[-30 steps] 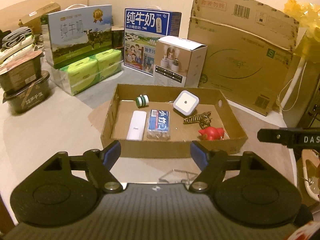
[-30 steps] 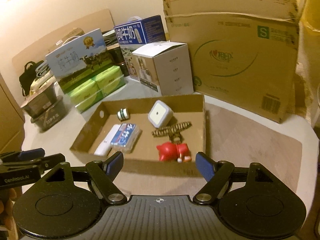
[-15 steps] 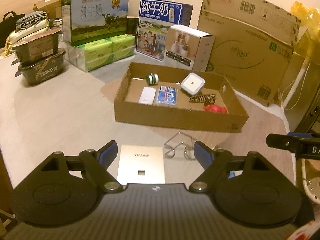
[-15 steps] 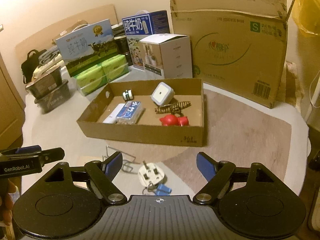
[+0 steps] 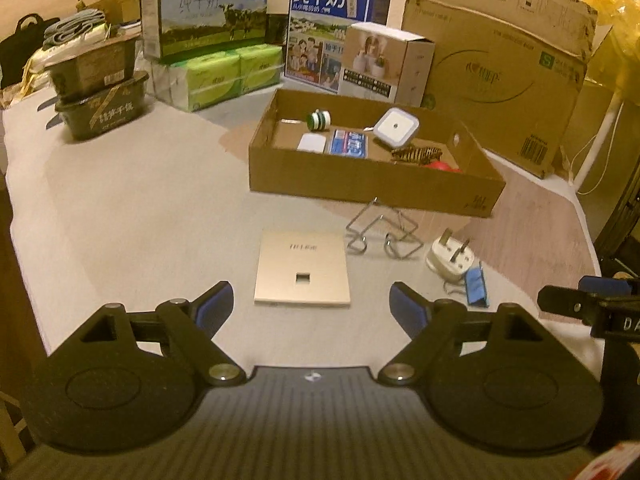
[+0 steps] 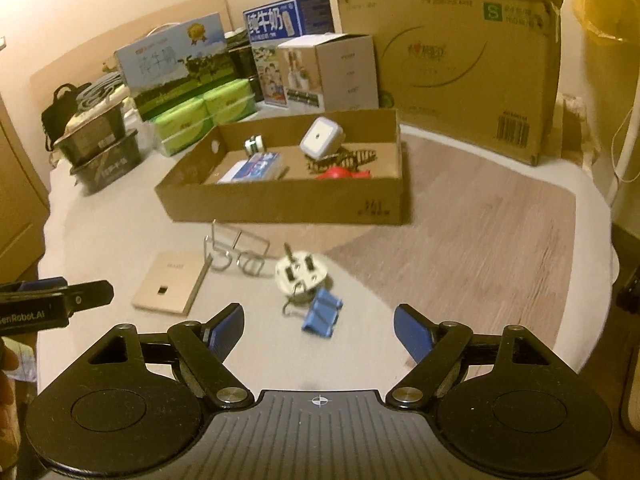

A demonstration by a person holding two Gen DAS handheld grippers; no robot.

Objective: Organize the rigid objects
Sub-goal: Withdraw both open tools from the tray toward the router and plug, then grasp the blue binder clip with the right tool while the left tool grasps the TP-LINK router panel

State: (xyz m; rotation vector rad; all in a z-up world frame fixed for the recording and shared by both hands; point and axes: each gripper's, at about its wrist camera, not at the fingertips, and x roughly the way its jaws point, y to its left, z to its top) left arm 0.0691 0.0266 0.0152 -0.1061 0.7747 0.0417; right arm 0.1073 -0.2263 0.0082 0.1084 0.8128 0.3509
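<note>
While both grippers hang empty, left gripper jaws just widened, right gripper jaws apart, loose items lie ahead on the counter: gold panel squarely before the left, blue clip and white plug nearer the right; cardboard tray beyond.

We could see only the top of the red toy over the cardboard tray's near wall. The right gripper was cut off at the picture's edge. We found the blue clip blurred.
</note>
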